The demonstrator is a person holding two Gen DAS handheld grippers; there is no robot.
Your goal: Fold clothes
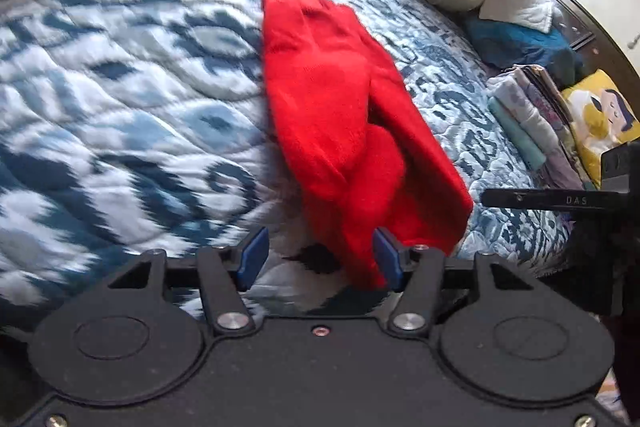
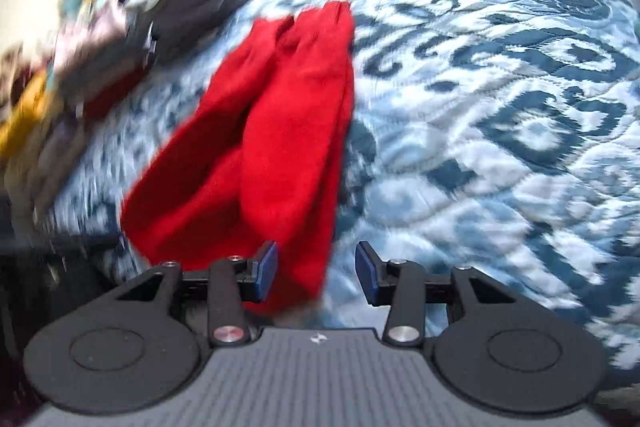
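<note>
1. The left gripper (image 1: 320,259) has its jaws apart. Its blue pads (image 1: 387,259) squeeze nothing.
2. The red cloth (image 1: 340,123) lies in a long folded strip on the blue and white quilt (image 1: 120,87). Its near end sits between the left jaws, by the right pad.
3. The right gripper (image 2: 316,273) is open too. The cloth's end lies beside its left pad.
4. Folded clothes (image 1: 528,115) are stacked far off to the left gripper's right.

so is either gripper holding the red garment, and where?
Neither. Both sets of jaws stand open on the left gripper and right gripper. The near edge of the red garment sits between them, unclamped.
</note>
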